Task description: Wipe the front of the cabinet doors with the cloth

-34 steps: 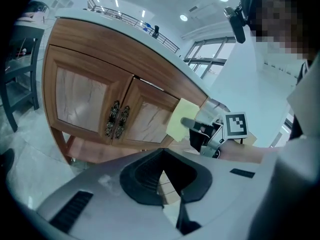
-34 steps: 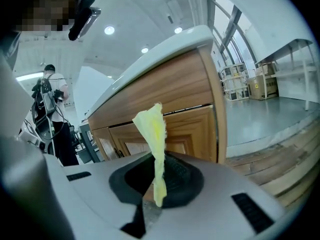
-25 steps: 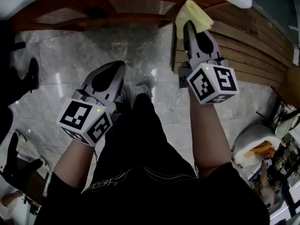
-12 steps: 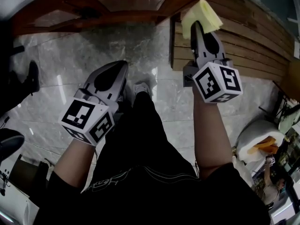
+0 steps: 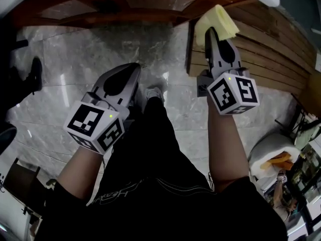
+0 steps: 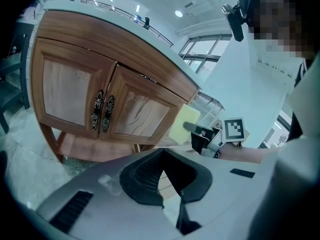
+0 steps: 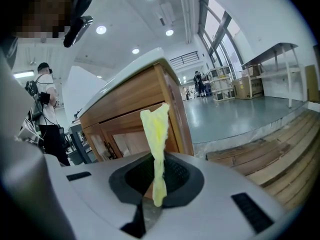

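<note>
The wooden cabinet point(image 6: 75, 91) has two panelled doors with ornate metal handles point(image 6: 102, 111) where they meet. It runs along the top of the head view as the cabinet point(image 5: 115, 9). A yellow cloth point(image 5: 216, 23) stands up from my right gripper point(image 5: 213, 36), which is shut on it. The cloth point(image 7: 157, 134) is close to the cabinet's right corner post point(image 7: 175, 114); whether it touches the wood I cannot tell. My left gripper point(image 5: 131, 72) hangs lower over the floor, shut and holding nothing. In the left gripper view, the cloth point(image 6: 184, 125) shows beside the right door.
Grey marble floor point(image 5: 75, 59) lies in front of the cabinet. A slatted wooden platform point(image 5: 266, 49) runs along the right. My own legs and shoe point(image 5: 153, 92) are between the grippers. A white bag with something orange point(image 5: 273, 157) sits low right. A person point(image 7: 47, 114) stands far off.
My right gripper has shifted a little to the right with the cloth, staying by the cabinet's right corner. The left gripper has barely moved.
</note>
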